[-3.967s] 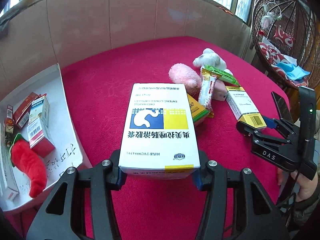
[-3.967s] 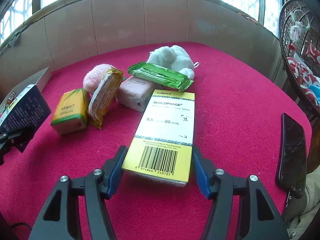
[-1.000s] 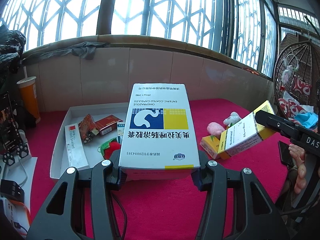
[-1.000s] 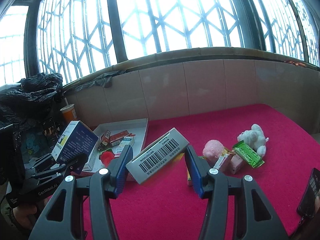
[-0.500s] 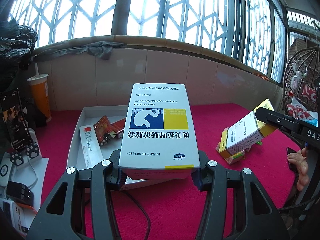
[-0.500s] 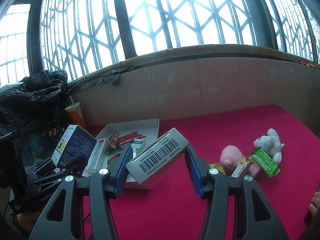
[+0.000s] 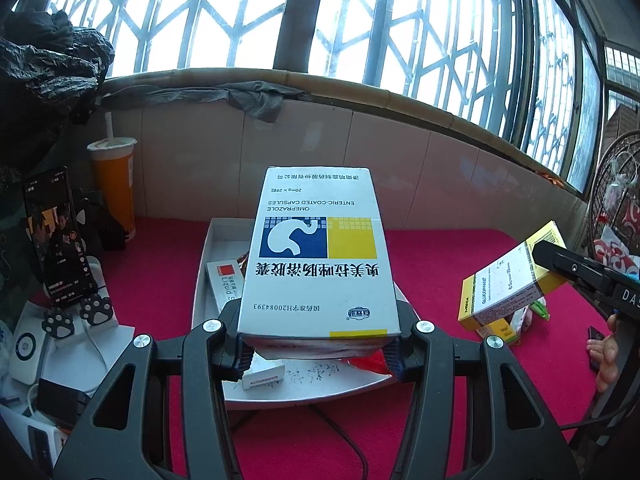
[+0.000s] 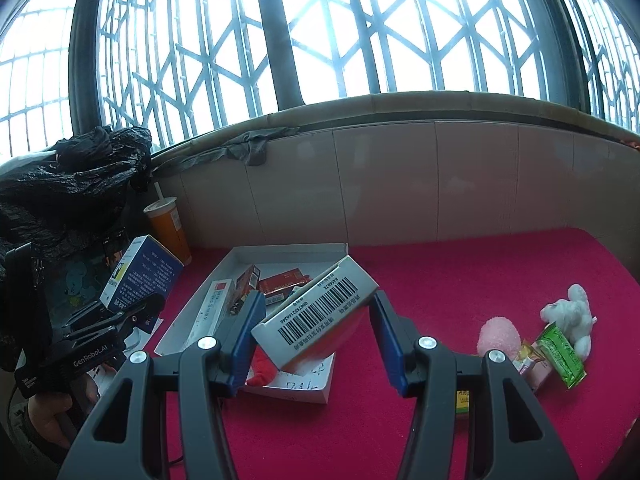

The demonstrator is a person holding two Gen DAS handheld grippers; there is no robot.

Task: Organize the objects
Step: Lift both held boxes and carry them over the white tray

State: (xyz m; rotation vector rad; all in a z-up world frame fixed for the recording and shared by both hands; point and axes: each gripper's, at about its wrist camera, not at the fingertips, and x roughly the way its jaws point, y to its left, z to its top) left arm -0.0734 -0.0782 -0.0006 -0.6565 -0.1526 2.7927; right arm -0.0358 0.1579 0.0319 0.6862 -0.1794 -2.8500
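Left wrist view
Left fingers [image 7: 318,346]: clamped on the white box [image 7: 318,256], one pad on each long side, the same grip as a second ago.
White box: held flat above the tray [image 7: 206,248], label up, its far end pointing at the tiled wall.
Change: the tray sat off to the left of the fingers a second ago; it now lies straight ahead and under the box, so most of its contents are hidden. A long white pack [image 7: 226,286] and a small white carton [image 7: 264,378] show beside the left finger.
Yellow box [image 7: 506,284]: off to the right of the fingers, tilted, in the air, pinched by the other gripper [image 7: 580,276]; it is nearer than before.
Cup [image 7: 113,184] and phone [image 7: 56,244]: left of the fingers, larger in view than before.

Right wrist view
Right fingers [image 8: 316,330]: closed on the yellow box [image 8: 316,316], barcode side up, tilted up to the right, grip unchanged.
Tray [image 8: 280,250]: just ahead of and below the fingers, closer and more central than a second ago.
White box [image 8: 142,276]: far left, raised in the left gripper [image 8: 116,316].
Snacks and plush toys [image 8: 566,316]: on the red table [image 8: 440,280], right of the fingers, further right than before.
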